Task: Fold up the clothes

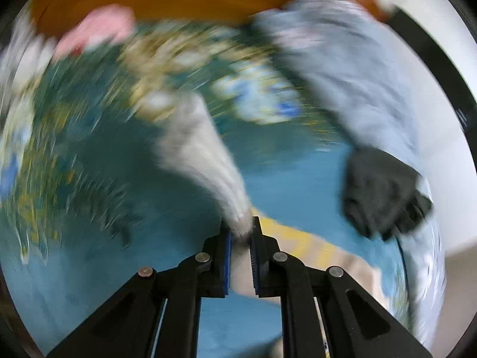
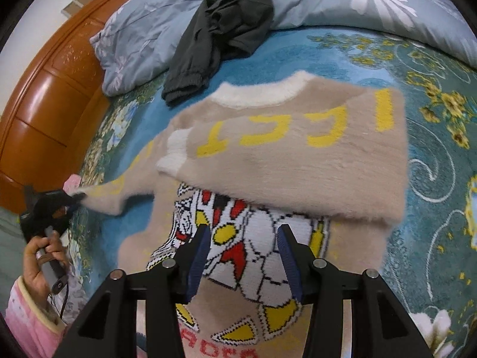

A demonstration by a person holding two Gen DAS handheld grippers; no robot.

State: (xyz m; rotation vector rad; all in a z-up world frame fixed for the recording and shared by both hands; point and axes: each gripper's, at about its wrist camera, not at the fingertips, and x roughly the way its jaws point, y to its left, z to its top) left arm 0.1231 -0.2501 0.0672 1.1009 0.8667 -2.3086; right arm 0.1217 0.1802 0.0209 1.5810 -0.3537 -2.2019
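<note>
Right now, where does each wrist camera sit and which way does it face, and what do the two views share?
Left wrist: on the left gripper, angled down at the bed, badly blurred; its fingers pinch the beige sweater's sleeve; the dark garment lies at right.
Right wrist: on the right gripper, jaws open, angled down over the beige sweater; the person's left hand shows at left.
Shared: sweater, dark garment, blue floral bedspread.
</note>
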